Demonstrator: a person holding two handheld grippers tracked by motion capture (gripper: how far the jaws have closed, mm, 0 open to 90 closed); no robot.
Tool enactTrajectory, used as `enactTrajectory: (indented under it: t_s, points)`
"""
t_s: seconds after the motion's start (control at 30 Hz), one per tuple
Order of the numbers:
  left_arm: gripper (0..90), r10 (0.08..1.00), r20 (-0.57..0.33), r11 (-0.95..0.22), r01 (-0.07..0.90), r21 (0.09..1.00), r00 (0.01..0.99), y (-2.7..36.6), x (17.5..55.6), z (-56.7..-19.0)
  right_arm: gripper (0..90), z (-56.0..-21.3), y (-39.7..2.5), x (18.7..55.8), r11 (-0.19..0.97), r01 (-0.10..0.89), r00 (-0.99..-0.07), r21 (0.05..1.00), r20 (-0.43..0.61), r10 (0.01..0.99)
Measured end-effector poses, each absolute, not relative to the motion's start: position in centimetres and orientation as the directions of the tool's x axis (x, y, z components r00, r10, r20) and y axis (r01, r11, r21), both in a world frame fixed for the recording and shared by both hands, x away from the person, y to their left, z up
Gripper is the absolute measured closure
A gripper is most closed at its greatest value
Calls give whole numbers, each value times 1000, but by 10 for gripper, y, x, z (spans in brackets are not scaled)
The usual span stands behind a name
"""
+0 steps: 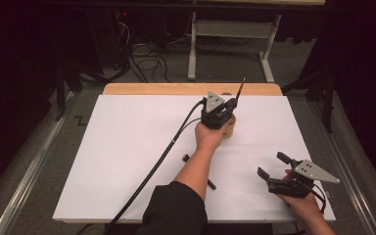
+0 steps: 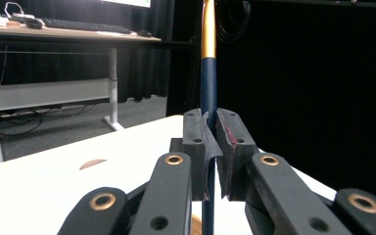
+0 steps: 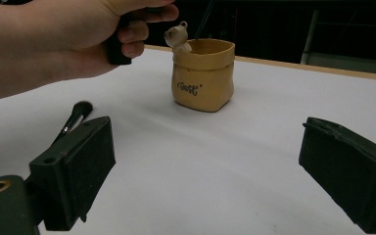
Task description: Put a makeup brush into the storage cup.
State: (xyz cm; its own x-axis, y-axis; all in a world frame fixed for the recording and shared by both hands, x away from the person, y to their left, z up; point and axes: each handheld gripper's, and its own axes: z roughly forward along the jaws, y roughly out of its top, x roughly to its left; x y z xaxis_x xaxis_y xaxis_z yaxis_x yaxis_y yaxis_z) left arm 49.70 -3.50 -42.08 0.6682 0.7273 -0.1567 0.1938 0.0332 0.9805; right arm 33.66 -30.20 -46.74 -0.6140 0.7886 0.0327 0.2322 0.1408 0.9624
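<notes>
Over the far middle of the white board, the left gripper hangs directly above a small tan pot, its jaws pinched tight on a slim makeup brush. The left gripper view makes the hold plain: the dark blue handle with its gold band runs upright between the two pads, and the shaft carries on down below them. Holding it upright like this suits standing it in the pot, since the opening is narrow and the handle has to drop in end first. From above, the handle's thin tip sticks up past the gripper, tilted slightly to the right. Whether the lower end is already inside the pot I cannot tell, because the gripper and hand hide the rim from above.

The pot sits on the board near the wooden strip at its far edge, with a little bear figure perched at its lip on the side nearest the hand.

A second brush lies flat on the board near the person's left forearm, bristles showing in the right gripper view, and probably waits its turn.

The right gripper rests low at the near right of the board, jaws spread wide and empty, well apart from the pot, likely parked out of the way.
</notes>
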Motion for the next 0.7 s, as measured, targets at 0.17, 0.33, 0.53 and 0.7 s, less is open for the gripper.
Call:
enactTrajectory:
  t_s: [0.17, 0.33, 0.53, 0.7]
  points:
    - [834, 727, -149, 22, 194, 981, 670, -37, 497, -424, 69, -467, -302, 337, 139, 232, -615, 963, 34, 788]
    - [834, 734, -135, 15, 184, 983, 666, -39, 495, -427, 69, -467, -302, 336, 140, 233, -617, 962, 34, 786]
    - [834, 746, -126, 7, 181, 983, 654, -37, 494, -433, 70, -467, -302, 336, 132, 236, -617, 963, 44, 786]
    - [834, 754, -125, 8, 182, 983, 644, -35, 493, -437, 70, -467, -302, 336, 131, 236, -617, 963, 45, 786]
